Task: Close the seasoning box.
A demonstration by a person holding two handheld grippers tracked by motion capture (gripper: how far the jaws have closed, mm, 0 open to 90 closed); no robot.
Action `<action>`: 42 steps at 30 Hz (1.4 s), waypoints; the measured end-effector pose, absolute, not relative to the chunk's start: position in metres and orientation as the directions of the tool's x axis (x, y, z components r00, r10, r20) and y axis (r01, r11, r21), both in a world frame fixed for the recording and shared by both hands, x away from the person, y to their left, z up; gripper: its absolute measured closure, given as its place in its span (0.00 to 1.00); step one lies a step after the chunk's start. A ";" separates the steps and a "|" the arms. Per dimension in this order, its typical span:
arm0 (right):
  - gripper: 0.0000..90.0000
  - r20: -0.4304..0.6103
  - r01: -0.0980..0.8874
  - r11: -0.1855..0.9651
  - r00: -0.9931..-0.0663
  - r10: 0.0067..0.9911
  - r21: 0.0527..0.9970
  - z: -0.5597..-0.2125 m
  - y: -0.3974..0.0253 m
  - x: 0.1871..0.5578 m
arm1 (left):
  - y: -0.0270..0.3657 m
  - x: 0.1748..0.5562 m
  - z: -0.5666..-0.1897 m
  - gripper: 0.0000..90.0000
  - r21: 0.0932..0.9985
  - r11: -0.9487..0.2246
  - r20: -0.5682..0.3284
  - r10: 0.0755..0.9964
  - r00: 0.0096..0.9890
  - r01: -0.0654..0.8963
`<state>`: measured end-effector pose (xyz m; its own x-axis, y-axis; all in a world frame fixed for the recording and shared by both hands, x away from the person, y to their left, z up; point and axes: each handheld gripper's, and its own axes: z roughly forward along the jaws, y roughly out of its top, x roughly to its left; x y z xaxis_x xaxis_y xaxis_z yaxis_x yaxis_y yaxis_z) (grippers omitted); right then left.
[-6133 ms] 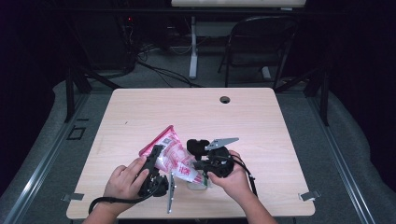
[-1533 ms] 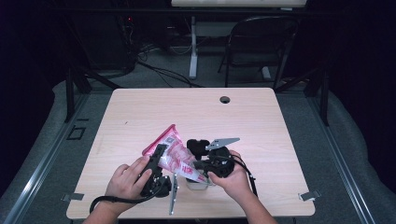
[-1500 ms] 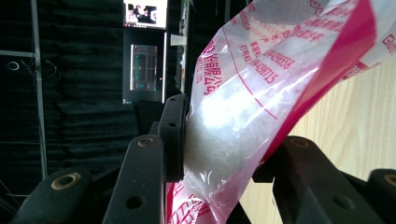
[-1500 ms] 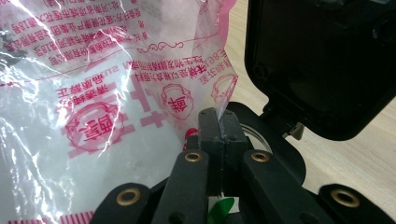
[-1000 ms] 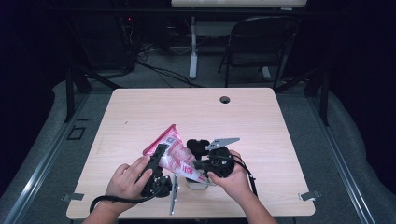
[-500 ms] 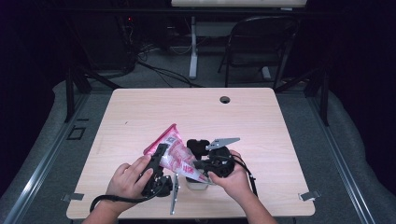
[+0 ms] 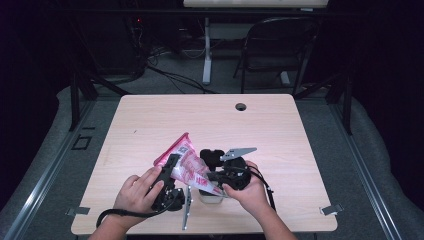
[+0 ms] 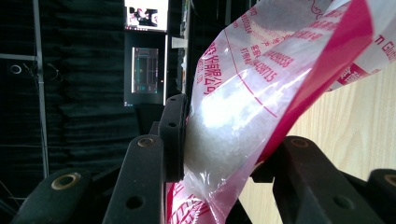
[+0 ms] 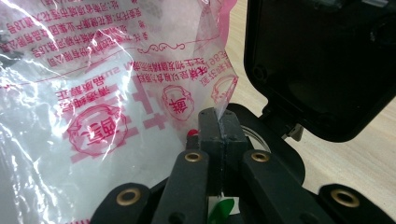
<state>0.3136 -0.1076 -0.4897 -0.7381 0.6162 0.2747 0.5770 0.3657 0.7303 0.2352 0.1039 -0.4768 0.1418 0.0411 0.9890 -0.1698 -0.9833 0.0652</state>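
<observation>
A clear plastic bag (image 7: 187, 165) with pink print and white grains inside is held up over the front of the table (image 7: 280, 130), slanting from upper left to lower right. My left gripper (image 7: 172, 164) is shut across its bulging middle; in the left gripper view the bag (image 8: 261, 93) is squeezed between the two jaws of that gripper (image 8: 231, 140). My right gripper (image 7: 214, 178) is shut on the bag's lower corner, and the right gripper view shows the closed jaws (image 9: 219, 123) pinching the thin edge of the bag (image 9: 107, 93). A small white container (image 7: 210, 199) stands under that corner.
A black block-shaped object (image 7: 212, 156) lies on the table just behind the right gripper and looms close in the right gripper view (image 9: 322, 65). A cable hole (image 7: 241, 106) sits near the far edge. A folding chair (image 7: 277, 45) stands beyond the table.
</observation>
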 end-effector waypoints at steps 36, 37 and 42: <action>1.00 0.272 0.576 0.369 -0.740 0.615 0.729 -0.489 -0.107 0.314 | 0.102 0.235 -0.475 0.72 0.058 -0.983 0.989 0.033 0.145 -0.173; 1.00 0.272 0.576 0.369 -0.740 0.615 0.730 -0.489 -0.107 0.314 | 0.102 0.235 -0.475 0.72 0.057 -0.983 0.989 0.032 0.144 -0.172; 1.00 0.273 0.576 0.366 -0.739 0.616 0.731 -0.489 -0.108 0.314 | 0.101 0.235 -0.474 0.72 0.054 -0.983 0.989 0.029 0.145 -0.173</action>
<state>0.3137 -0.1075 -0.4895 -0.7386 0.6164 0.2731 0.5758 0.3660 0.7311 0.2347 0.1008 -0.4740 0.1447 0.0286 0.9891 -0.1731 -0.9834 0.0538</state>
